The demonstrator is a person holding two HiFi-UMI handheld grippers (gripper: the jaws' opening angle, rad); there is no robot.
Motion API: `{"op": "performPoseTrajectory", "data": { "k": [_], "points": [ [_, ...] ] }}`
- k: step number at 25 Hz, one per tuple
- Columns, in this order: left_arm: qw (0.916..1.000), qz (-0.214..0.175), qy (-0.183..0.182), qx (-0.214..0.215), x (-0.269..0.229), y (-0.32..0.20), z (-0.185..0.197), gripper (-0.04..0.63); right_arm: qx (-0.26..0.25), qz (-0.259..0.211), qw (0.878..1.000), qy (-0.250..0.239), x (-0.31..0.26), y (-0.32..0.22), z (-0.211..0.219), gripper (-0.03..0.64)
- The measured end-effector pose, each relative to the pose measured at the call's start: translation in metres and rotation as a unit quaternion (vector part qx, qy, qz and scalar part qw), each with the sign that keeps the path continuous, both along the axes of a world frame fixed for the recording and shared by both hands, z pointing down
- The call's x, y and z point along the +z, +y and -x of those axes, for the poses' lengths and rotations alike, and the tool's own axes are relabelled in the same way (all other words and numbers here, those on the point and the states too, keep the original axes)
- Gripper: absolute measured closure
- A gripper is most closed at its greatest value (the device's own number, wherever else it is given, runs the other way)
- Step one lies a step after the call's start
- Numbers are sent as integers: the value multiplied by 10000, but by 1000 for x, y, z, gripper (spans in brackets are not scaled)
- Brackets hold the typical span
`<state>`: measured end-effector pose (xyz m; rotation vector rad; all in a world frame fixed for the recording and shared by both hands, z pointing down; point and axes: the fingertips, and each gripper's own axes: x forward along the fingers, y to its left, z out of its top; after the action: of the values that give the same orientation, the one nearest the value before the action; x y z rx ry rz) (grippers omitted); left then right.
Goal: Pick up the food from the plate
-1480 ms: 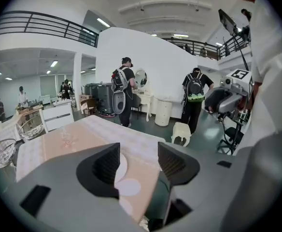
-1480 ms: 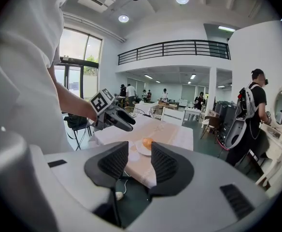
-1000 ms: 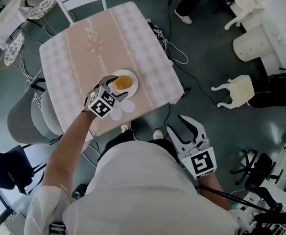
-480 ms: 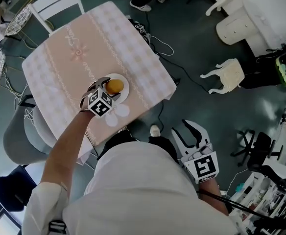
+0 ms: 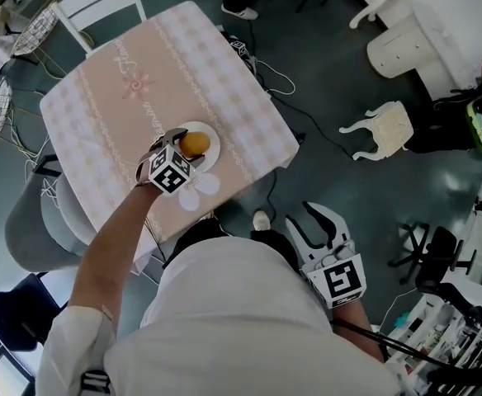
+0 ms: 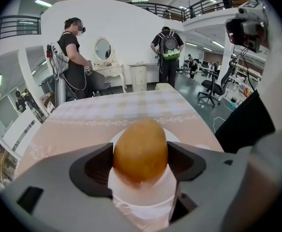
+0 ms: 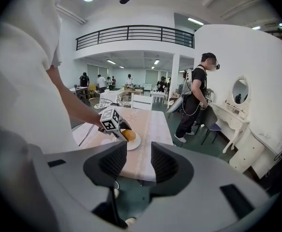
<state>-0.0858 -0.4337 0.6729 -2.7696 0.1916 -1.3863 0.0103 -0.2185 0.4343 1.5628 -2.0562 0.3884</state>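
Orange-brown and egg-shaped, the food (image 5: 196, 144) sits on a small white plate (image 5: 212, 134). The plate rests on a tabletop (image 5: 150, 64) covered in a pale pink checked cloth. In the head view the plate lies toward the 6 o'clock side of the tabletop, near the edge closest to the person.

The left gripper (image 5: 180, 148) reaches in from 7 o'clock of the plate on a bare, outstretched arm. It tilts downward with its marker cube uppermost. Its jaws have just been opening and stand wide apart, with the food between them. In the left gripper view the food fills the gap, with one dark pad at its 9 o'clock and the other at its 3 o'clock. Both pads are close against its sides, but it cannot be told whether they touch it. The food rests on the plate.

The right gripper (image 5: 307, 215) is well apart from the tabletop, at 4 o'clock of the plate, held over the dark floor (image 5: 332, 81) beside the person's body. Its jaws are open with nothing between them.

A white chair (image 5: 101, 2) stands at 11 o'clock of the tabletop and a grey chair (image 5: 33, 229) at 8 o'clock. In the left gripper view two people (image 6: 73, 57) stand beyond the far edge of the tabletop. A white dressing table (image 6: 106, 72) with an oval mirror stands between them.
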Motion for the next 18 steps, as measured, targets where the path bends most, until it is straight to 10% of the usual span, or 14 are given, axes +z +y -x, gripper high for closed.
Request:
{"op": "performPoseTrajectory", "data": {
  "k": [18],
  "points": [
    [9907, 179, 852, -1047, -104, 28, 1, 239, -840, -131, 9961, -251, 6, -2, -22, 451]
  ]
}}
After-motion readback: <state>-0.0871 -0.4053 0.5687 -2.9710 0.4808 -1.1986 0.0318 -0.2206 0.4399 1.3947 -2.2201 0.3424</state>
